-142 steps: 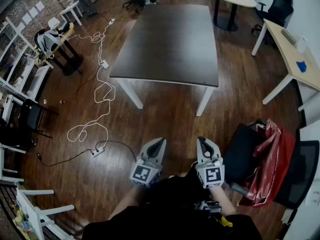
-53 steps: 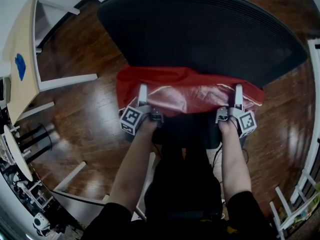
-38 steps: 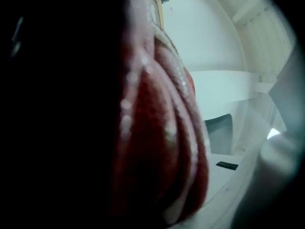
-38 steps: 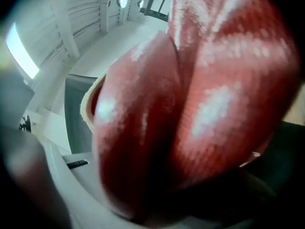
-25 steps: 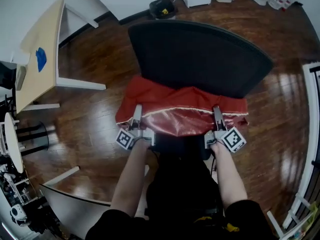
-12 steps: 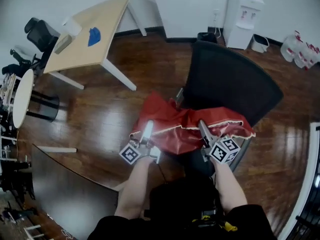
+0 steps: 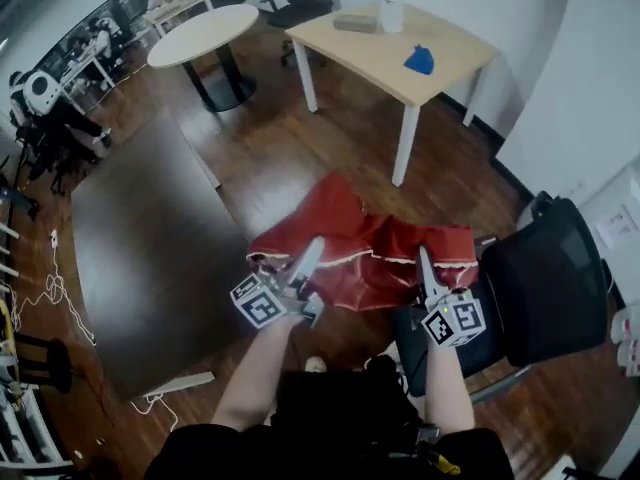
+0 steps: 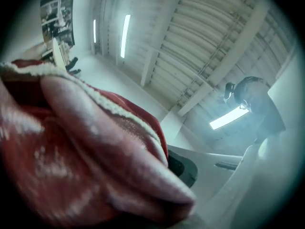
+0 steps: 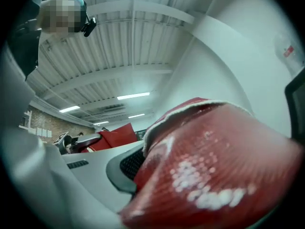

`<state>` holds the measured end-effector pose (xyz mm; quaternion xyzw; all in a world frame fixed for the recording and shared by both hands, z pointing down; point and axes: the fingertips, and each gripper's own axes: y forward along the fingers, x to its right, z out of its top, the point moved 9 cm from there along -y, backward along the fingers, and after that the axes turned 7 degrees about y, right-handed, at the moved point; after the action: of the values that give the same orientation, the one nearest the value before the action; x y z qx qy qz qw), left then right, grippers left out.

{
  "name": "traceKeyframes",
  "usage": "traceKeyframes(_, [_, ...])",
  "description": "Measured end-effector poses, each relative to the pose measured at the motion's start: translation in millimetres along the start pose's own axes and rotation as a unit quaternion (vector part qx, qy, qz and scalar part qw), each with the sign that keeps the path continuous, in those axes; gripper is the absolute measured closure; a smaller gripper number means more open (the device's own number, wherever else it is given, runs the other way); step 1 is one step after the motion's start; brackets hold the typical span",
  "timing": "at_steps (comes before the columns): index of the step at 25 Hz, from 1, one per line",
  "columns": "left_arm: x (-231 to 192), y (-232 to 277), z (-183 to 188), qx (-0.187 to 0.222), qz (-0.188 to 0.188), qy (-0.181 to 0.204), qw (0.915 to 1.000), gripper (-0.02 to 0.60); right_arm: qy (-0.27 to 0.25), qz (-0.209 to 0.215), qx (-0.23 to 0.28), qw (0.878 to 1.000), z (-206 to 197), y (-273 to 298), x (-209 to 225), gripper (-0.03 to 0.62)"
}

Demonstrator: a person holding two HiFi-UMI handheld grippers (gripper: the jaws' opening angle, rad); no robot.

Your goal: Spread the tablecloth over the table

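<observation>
The red tablecloth (image 7: 362,251), with a pale trimmed edge, hangs bunched in the air between my two grippers, above the wooden floor. My left gripper (image 7: 311,249) is shut on its left part and my right gripper (image 7: 424,260) is shut on its right part. The dark table (image 7: 145,253) stands bare to the left of the cloth. In the left gripper view the red cloth (image 8: 71,166) fills the lower left and covers the jaws. The right gripper view shows the cloth (image 9: 214,175) bulging over one grey jaw, with the ceiling behind.
A black office chair (image 7: 545,278) stands close on the right. A beige desk (image 7: 400,53) with a blue object (image 7: 420,61) is at the back, a round table (image 7: 205,28) beside it. Cables (image 7: 45,298) lie on the floor at the far left.
Both grippers have lifted the red cloth off the black chair and carried it round toward the dark table. The chair now lies to the right and the table has come into view.
</observation>
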<state>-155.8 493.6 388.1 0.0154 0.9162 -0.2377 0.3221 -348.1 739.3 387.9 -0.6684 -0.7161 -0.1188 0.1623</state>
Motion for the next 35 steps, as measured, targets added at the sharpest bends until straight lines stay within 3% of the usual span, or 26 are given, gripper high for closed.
traceKeyframes(4, [24.4,-88.8,95.3,0.109,0.034,0.057,0.9918,0.568,-0.008,0.092,0.028,0.995,7.9,57.6,-91.2,0.56])
traceKeyframes(8, [54.7,-169.3,162.4,0.19,0.074,0.122,0.9714,0.568,-0.005,0.18,0.048,0.982,12.7,95.9,-160.6,0.56])
traceKeyframes(11, [83.5,-220.0,185.8,0.237,0.127,0.183,0.9457,0.568,-0.014,0.254,0.029,0.967,9.0,127.6,-204.5,0.56])
traceKeyframes(14, [119.9,-270.7,188.6,0.282,0.188,0.235,0.9109,0.568,-0.01,0.343,0.003,0.939,-4.5,153.5,-249.9,0.56])
traceKeyframes(16, [153.2,-313.1,175.0,0.315,0.236,0.264,0.8802,0.568,-0.007,0.409,-0.016,0.912,-23.7,165.4,-285.7,0.56])
traceKeyframes(21, [237.9,-403.1,132.1,0.388,0.368,0.333,0.7766,0.568,0.014,0.547,-0.079,0.833,-86.4,183.3,-385.9,0.56])
traceKeyframes(23, [274.1,-428.2,106.3,0.403,0.418,0.358,0.7312,0.568,0.025,0.595,-0.108,0.796,-113.8,172.2,-426.3,0.56])
traceKeyframes(26, [324.4,-462.4,61.2,0.435,0.48,0.387,0.6563,0.568,0.042,0.662,-0.146,0.734,-154.0,146.6,-484.6,0.56])
traceKeyframes(27, [338.5,-473.7,46.4,0.448,0.492,0.39,0.636,0.568,0.047,0.679,-0.159,0.715,-166.4,135.8,-500.9,0.56])
traceKeyframes(32, [400.7,-540.3,-7.1,0.495,0.535,0.402,0.5545,0.568,0.044,0.751,-0.192,0.63,-217.9,76.0,-588.0,0.56])
traceKeyframes(34, [418.5,-569.4,-16.3,0.505,0.545,0.415,0.5249,0.568,0.039,0.772,-0.192,0.604,-235.0,57.9,-628.5,0.56])
traceKeyframes(35, [427.2,-583.5,-17.9,0.504,0.55,0.423,0.5142,0.568,0.036,0.78,-0.19,0.595,-241.6,49.1,-648.2,0.56])
